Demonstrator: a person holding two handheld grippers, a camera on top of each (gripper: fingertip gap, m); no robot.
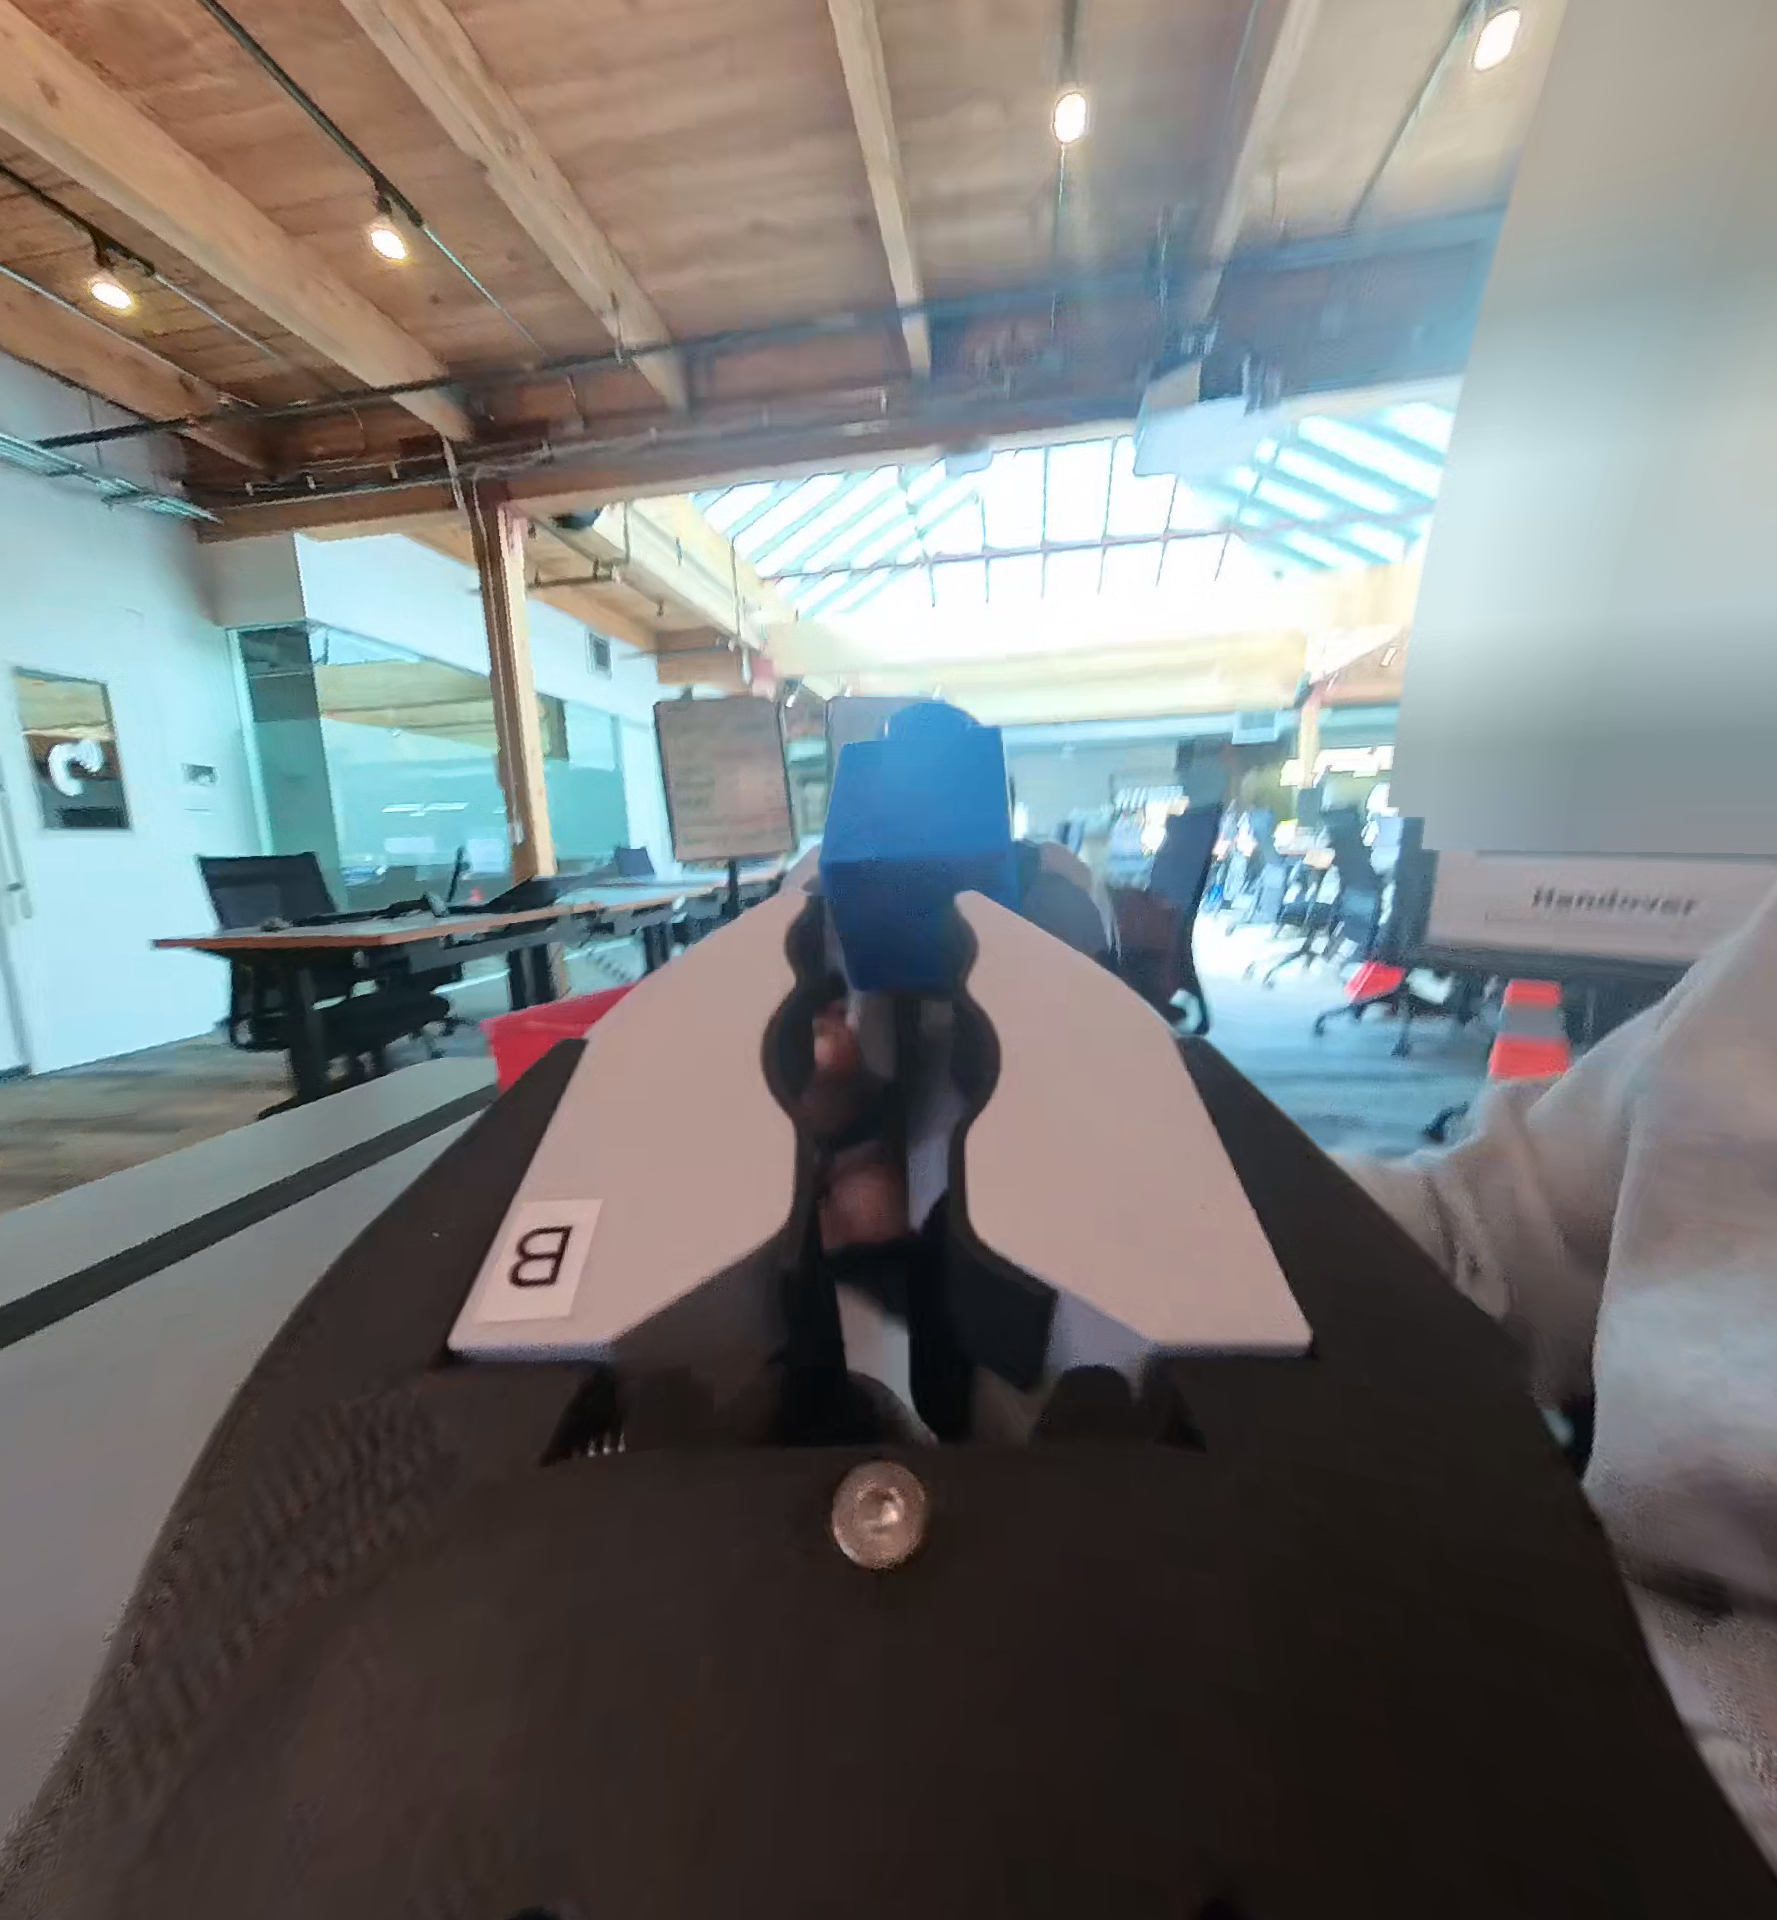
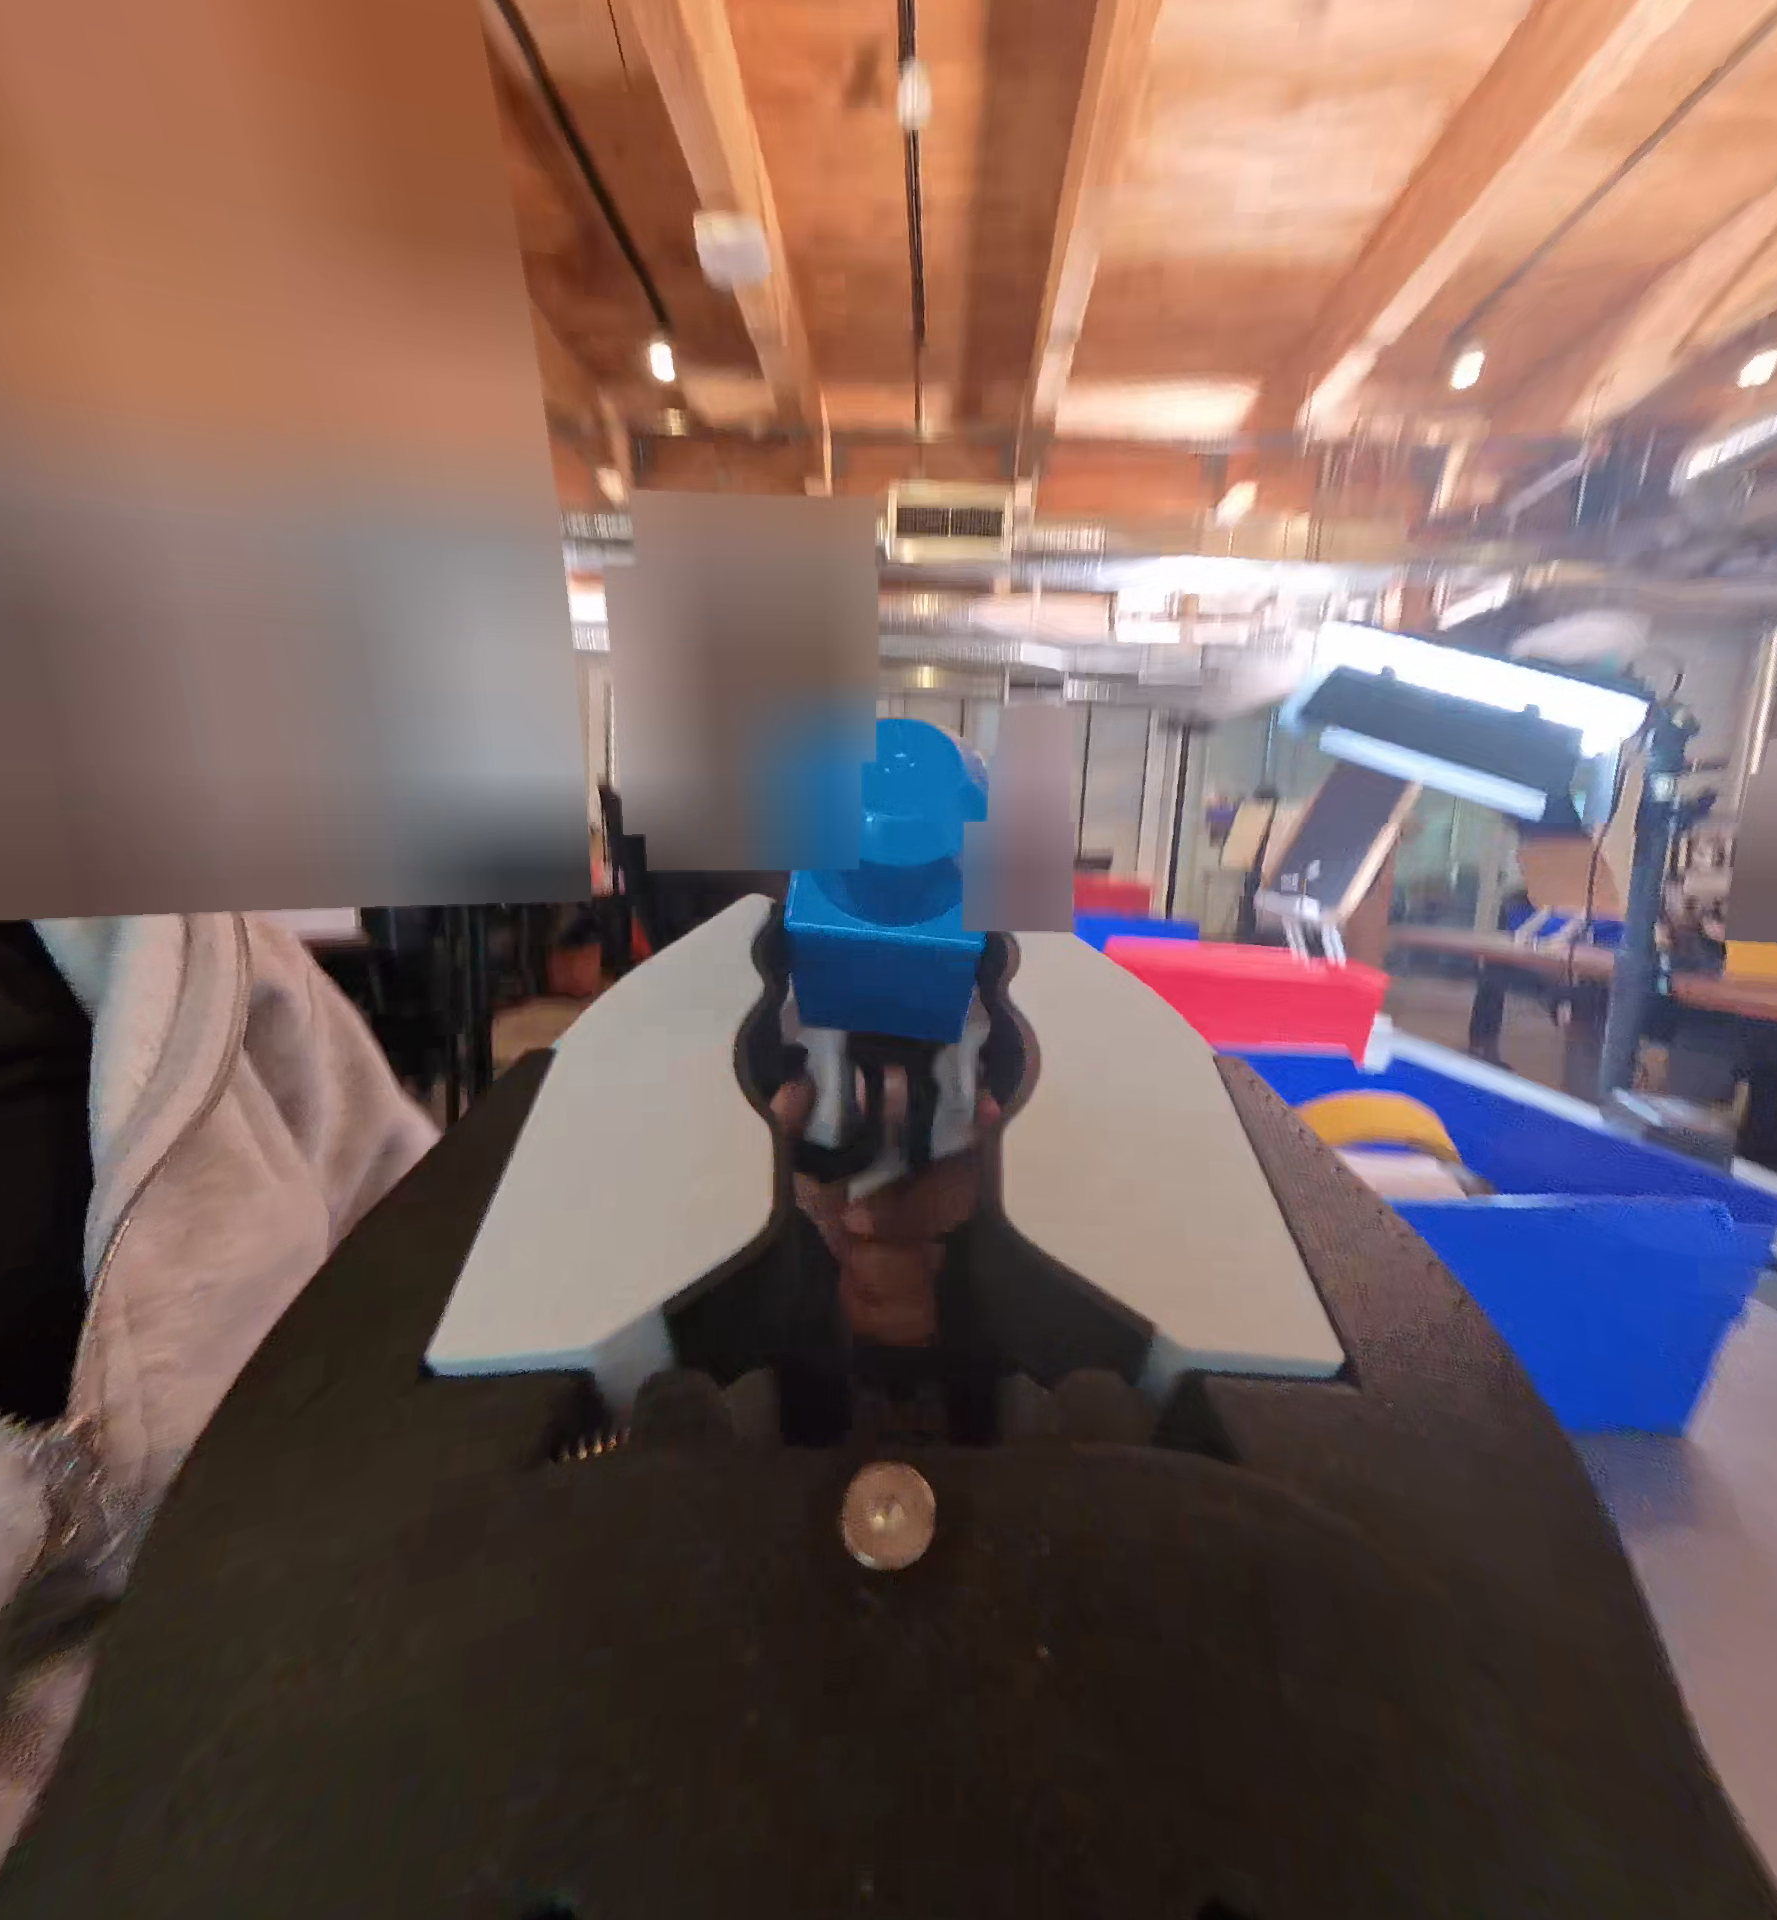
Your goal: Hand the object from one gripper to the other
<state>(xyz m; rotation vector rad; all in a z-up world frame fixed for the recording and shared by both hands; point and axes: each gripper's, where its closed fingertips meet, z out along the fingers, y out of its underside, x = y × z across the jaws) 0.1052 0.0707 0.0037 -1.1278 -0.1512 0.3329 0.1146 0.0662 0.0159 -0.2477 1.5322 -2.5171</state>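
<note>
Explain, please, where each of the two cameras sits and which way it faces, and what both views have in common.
Left wrist view: sits on the left gripper, looks forward and upward along its jaws at the blue object, the ceiling beams and desks beyond; a light sleeve shows at right.
Right wrist view: sits on the right gripper, tilted up likewise toward the blue object and coloured bins; a light jacket shows at left.
Shared: the blue object, gripped between both pairs of jaws.
</note>
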